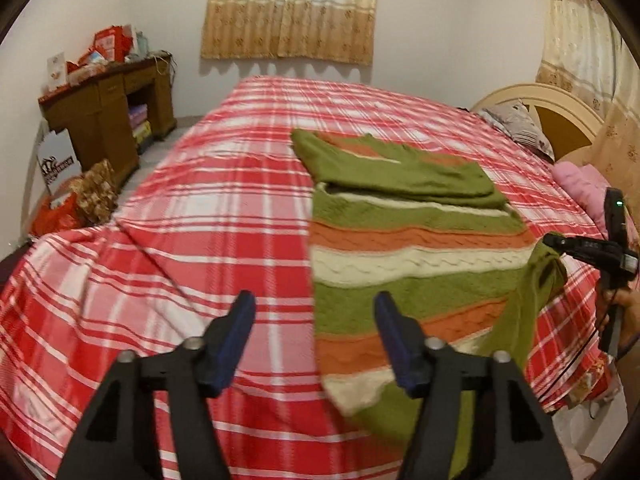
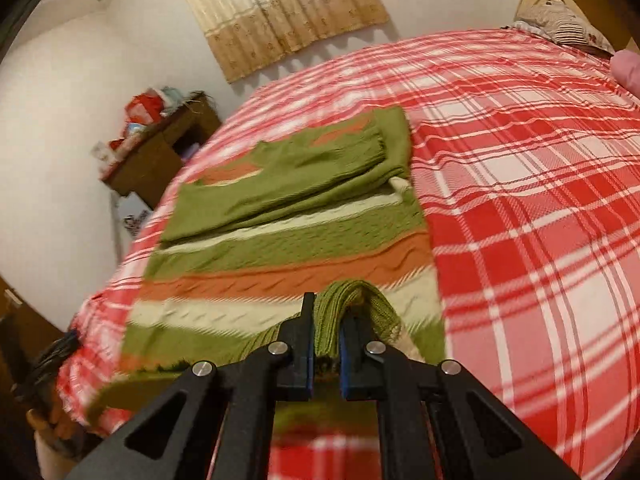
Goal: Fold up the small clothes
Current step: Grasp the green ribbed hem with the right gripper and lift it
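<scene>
1. Striped sweater lies on the plaid bed, sleeves folded across its far end.
2. Right tool clamped on the near hem; left tool apart, empty, at the sweater's left edge.
3. Risk: a one-corner lift could skew the fold or drag the sleeves loose.
4. Only the left view shows hem hanging off the bed; only the right shows the pinch.
</scene>
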Demonstrator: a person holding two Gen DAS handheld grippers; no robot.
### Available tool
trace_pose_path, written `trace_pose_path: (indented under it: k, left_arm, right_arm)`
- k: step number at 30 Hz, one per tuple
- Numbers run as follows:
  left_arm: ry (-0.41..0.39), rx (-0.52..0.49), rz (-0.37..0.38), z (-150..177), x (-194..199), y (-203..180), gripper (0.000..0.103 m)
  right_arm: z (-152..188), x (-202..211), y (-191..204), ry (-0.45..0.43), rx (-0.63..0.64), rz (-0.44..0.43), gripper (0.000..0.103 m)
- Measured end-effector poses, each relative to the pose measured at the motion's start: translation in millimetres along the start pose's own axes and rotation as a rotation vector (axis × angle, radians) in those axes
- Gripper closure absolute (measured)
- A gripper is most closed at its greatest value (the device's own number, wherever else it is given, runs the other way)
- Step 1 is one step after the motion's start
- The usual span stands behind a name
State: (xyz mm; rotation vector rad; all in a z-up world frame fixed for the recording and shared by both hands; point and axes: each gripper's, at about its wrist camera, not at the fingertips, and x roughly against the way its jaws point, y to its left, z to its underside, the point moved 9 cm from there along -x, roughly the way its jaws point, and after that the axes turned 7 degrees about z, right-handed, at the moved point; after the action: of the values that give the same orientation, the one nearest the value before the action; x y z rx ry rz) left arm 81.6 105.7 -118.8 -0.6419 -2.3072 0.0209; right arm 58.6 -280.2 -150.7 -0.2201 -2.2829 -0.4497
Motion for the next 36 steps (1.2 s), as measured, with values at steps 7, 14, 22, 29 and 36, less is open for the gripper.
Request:
trace_pose_path:
  k: [7,14,22,29,36]
  left_arm:
    - [0.061,-0.085,0.048,11,-8,4,0.026]
    - [0.12,-0.225,0.198,24,-30,-49,0.008]
    - [0.109,-0.455,0.084,29,-78,-86,0.021]
    - [0.177,-0.103,0.264,13,-100,-55,0.085]
    - [0.184,0.043,0.346,10,-102,-51,0.081]
  right_arm:
    - [7,-37,-16,0.031,-0.034,0.046,0.095]
    - [7,-38,-15,0.027,-0.005,0.054,0.095]
    - [7,-39,-16,0.033,-0.014,0.04,0.095]
    - [6,-41,-21,0.054,-0.088,-0.017,0.094]
    - [2,-37,-24,0.039,-0.23,-0.154,0.092]
